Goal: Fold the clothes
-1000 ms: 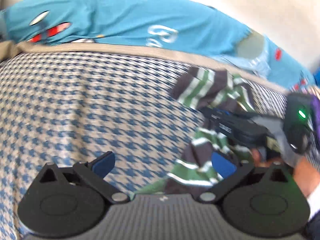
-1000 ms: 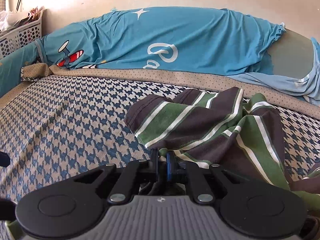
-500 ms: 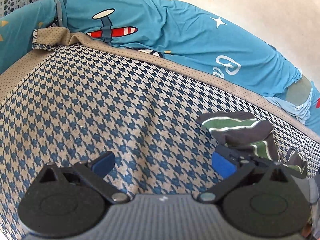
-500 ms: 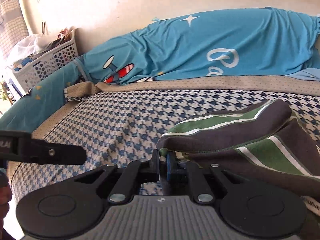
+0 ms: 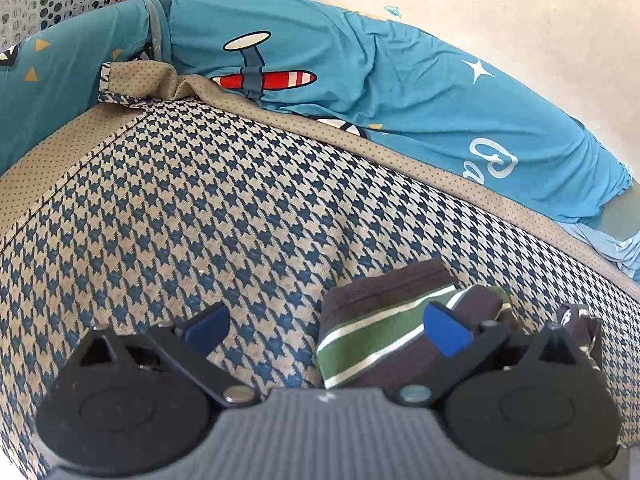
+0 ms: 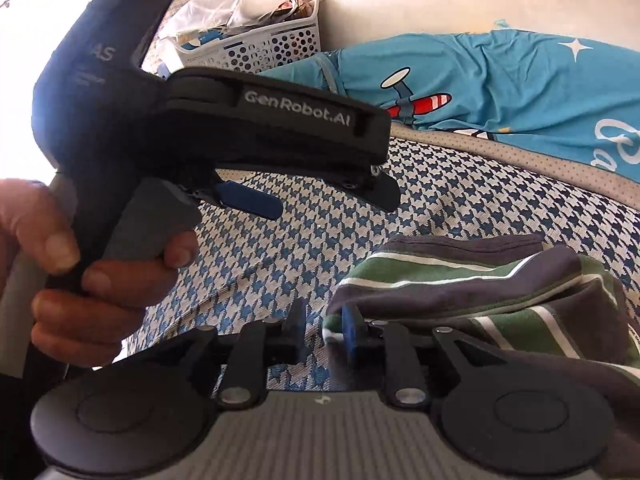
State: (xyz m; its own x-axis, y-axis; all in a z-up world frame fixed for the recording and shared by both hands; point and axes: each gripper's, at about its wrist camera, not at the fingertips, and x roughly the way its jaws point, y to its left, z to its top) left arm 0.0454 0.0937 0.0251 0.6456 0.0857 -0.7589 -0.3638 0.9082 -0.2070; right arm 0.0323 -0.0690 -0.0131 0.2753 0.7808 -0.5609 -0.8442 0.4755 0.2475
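A brown shirt with green and white stripes (image 5: 372,332) lies bunched on the houndstooth bed cover (image 5: 200,200). My left gripper (image 5: 326,330) is open wide just above the cover. The shirt's folded edge sits between its fingers, next to the right pad (image 5: 446,334). In the right wrist view the same shirt (image 6: 460,280) lies low at the right. My right gripper (image 6: 323,326) is open a little, and the shirt's edge rests against its blue pad (image 6: 350,330) with cover showing in the gap. A hand (image 6: 80,272) holds the left gripper (image 6: 332,206) above the cover.
Blue bedding with an airplane print (image 5: 400,92) is heaped along the back against the wall. A white perforated laundry basket (image 6: 272,44) full of items stands at the far left corner. The cover's tan border (image 5: 48,176) marks the bed's left edge.
My right gripper has opened and let go of the shirt, and its view has turned left. My left gripper has moved close to the shirt's edge, still open.
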